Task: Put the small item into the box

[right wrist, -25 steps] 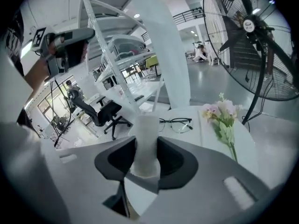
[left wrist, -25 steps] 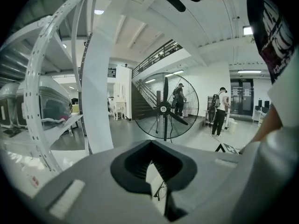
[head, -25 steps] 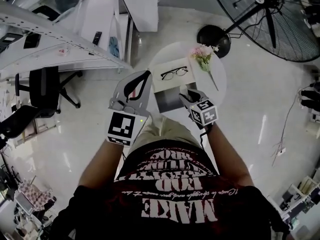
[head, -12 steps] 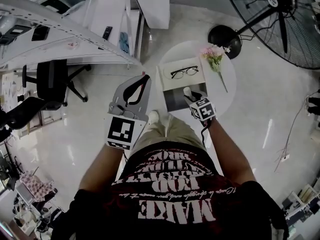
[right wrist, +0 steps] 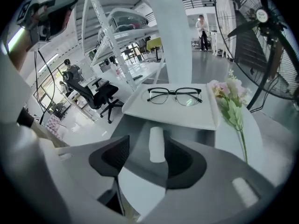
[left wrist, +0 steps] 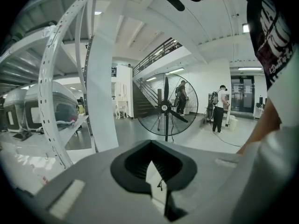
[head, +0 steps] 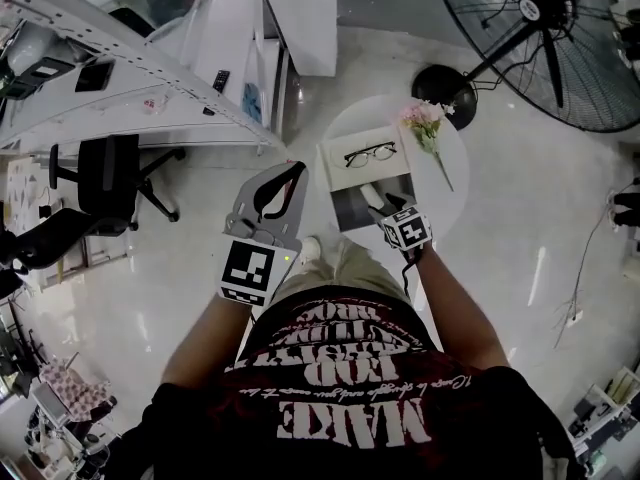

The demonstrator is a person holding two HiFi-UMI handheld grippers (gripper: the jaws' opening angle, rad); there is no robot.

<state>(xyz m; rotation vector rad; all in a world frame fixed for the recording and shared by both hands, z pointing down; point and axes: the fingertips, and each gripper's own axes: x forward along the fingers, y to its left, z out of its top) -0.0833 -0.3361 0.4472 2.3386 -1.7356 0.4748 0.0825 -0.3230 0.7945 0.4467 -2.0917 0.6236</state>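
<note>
Even, bright light is supplied from overhead: a ceiling lamp (left wrist: 245,28) is blown out to white, and pale streaks of glare are thrown back by the glossy floor (head: 540,258), on which only faint shadows are cast. Strong fisheye bending is seen in every view, with black rounded corners in both gripper views. The near body of the left gripper (left wrist: 150,144) is rendered soft and unfocused.

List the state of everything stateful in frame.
left gripper: shut, empty.
right gripper: open, straddling the small white item.
small white item: unclamped, over the grey box.
grey box: open, lid off.
lid: beside the box, carrying glasses.
glasses: unfolded.
fan: blades look stopped.
</note>
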